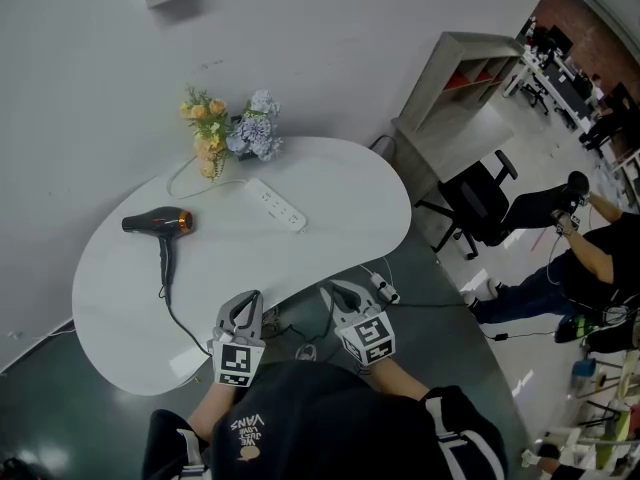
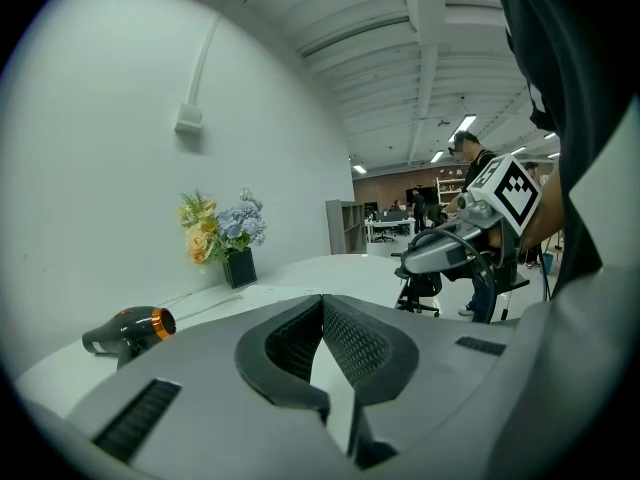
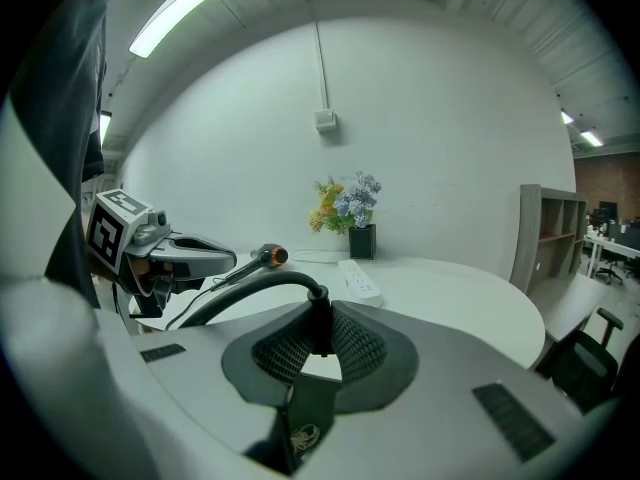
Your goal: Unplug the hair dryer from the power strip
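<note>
on the white table (image 1: 335, 193), toward its far left, the hair dryer (image 1: 158, 222) lies on its side with its orange-ringed nozzle pointing right. its black cord (image 1: 167, 293) runs from the handle toward the near edge of the table. just right of the dryer, near the middle of the table, the white power strip (image 1: 275, 205) lies flat and slanted. a dark vase of yellow and blue flowers (image 1: 225, 130) stands beyond it by the wall. at the near edge both tools point across the table, level with each other and a little apart. the right hand-held gripper (image 3: 320, 320) has its jaws narrowed onto the end of the cord, which arcs in from the left and sits pinched between the ribbed pads. that end is well apart from the power strip. the left hand-held gripper (image 2: 322, 303) is empty, its jaw tips pressed together with bare table showing behind them, and it sits near the cord's run without touching it.
</note>
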The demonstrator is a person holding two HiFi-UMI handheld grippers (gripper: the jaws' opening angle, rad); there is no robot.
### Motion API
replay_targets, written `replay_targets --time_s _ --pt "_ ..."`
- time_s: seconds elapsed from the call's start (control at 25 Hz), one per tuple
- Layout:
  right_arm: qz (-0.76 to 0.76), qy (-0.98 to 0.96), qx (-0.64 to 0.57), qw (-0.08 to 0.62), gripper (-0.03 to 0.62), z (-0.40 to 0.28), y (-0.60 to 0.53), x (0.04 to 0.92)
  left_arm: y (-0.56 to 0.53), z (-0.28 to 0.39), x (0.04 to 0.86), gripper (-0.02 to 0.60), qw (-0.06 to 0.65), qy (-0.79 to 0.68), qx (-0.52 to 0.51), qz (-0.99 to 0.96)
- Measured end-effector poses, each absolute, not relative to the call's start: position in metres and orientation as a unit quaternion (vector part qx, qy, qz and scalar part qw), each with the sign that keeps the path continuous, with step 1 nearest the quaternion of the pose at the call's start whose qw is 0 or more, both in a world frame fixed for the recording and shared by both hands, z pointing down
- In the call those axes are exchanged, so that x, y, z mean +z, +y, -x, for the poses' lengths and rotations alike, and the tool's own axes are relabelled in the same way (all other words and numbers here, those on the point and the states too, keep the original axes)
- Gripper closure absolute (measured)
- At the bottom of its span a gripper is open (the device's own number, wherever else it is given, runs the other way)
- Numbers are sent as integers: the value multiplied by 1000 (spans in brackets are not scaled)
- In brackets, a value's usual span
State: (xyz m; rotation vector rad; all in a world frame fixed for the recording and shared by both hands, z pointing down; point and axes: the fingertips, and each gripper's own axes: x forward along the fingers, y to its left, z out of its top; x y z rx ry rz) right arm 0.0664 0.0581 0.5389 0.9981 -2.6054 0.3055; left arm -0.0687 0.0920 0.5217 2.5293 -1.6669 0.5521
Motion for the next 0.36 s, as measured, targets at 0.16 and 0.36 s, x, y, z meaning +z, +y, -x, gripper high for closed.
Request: replay_targets --time_s 0.16,0.36 --pt "-354 -914 108 166 525 -67 56 538 93 68 520 562 32 -541 175 -822" --pt "-358 -913 108 162 525 -69 52 538 93 66 520 563 29 -542 174 -822"
